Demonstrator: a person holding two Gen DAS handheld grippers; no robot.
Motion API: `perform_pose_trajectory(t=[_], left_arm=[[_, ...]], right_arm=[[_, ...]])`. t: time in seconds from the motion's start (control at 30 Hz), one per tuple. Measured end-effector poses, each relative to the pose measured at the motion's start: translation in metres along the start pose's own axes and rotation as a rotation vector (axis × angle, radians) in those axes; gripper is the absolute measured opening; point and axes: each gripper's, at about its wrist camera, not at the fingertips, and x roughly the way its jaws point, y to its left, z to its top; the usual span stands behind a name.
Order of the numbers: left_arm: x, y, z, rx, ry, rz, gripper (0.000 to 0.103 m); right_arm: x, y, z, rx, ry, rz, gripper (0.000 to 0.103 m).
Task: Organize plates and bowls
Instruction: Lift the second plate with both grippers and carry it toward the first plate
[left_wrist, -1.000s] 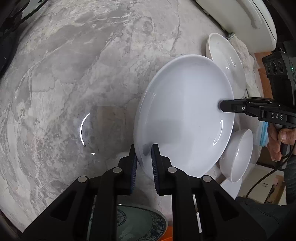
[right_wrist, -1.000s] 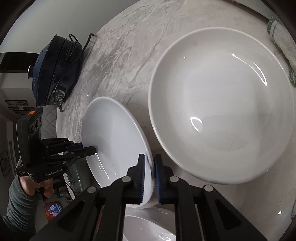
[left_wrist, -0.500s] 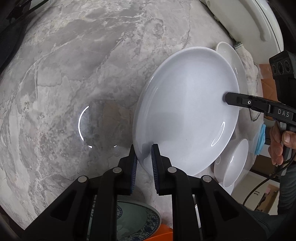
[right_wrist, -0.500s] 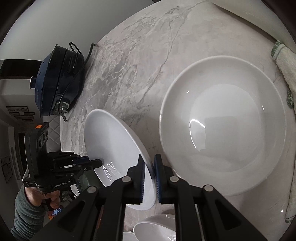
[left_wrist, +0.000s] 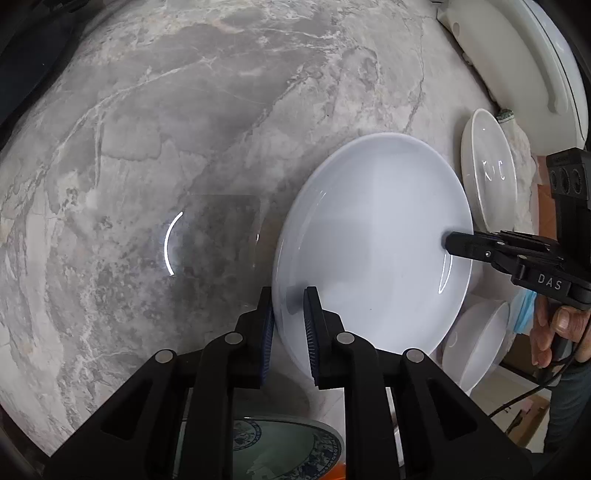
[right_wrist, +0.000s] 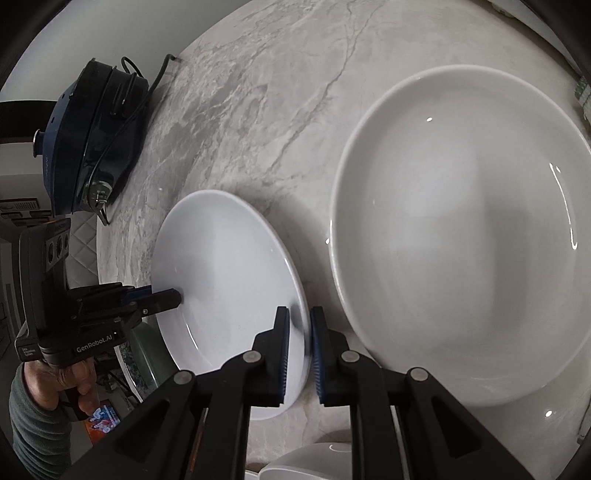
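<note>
Plate (left_wrist: 373, 251) hangs between the two tongs. The left gripper (left_wrist: 288, 328) is clamped on one rim to share the weight, and the right gripper (right_wrist: 298, 350) is on the opposite rim, jaws opening around it. Just right of the right tongs lies a larger plate (right_wrist: 461, 236) — likely the stacking spot.

Marble counter (left_wrist: 192, 122) bears all items. Shallow plate (left_wrist: 373, 251), gripped at opposite rim edges between left gripper (left_wrist: 288, 314) and right gripper (right_wrist: 297, 332), lies left of large plate (right_wrist: 461, 236) in the right wrist view. In the left wrist view, small bowl (left_wrist: 476, 347) right of and below the shallow plate, patterned dish (left_wrist: 280, 450) at the near edge; cooker (right_wrist: 92, 136) at the counter's far left.
</note>
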Motion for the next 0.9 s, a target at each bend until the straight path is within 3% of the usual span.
perform_pose_trajectory(t=[0.07, 0.13, 0.2, 0.27, 0.3, 0.33, 0.4, 0.47, 0.9], left_arm=[[-0.003, 0.006, -0.001, 0.002, -0.003, 0.013, 0.019], [-0.007, 0.006, -0.004, -0.003, -0.011, 0.034, 0.027], [-0.008, 0.006, -0.006, 0.009, -0.008, 0.034, 0.034], [-0.005, 0.007, -0.008, 0.022, 0.009, 0.033, 0.035], [-0.005, 0.006, -0.011, 0.029, 0.004, 0.034, 0.035], [-0.004, 0.003, -0.014, 0.033, 0.002, 0.024, 0.032], [-0.002, -0.005, -0.019, 0.045, 0.005, 0.021, 0.019], [-0.002, -0.010, -0.020, 0.073, -0.006, 0.062, 0.018], [-0.024, -0.022, -0.019, 0.045, -0.031, 0.021, 0.016]], right_arm=[[-0.001, 0.002, -0.005, -0.018, 0.015, -0.030, 0.019], [-0.002, 0.002, -0.009, -0.016, 0.022, -0.034, 0.031], [-0.004, 0.000, -0.011, -0.002, 0.022, -0.036, 0.034], [-0.004, 0.001, -0.011, -0.024, 0.018, -0.036, 0.034], [-0.003, 0.003, -0.011, -0.032, 0.017, -0.040, 0.030], [-0.001, 0.003, -0.010, -0.033, 0.021, -0.048, 0.018], [0.004, 0.005, -0.010, -0.038, 0.030, -0.044, 0.010], [0.005, 0.008, -0.011, -0.049, 0.017, -0.052, 0.010], [-0.015, 0.007, -0.011, -0.032, -0.036, -0.051, 0.011]])
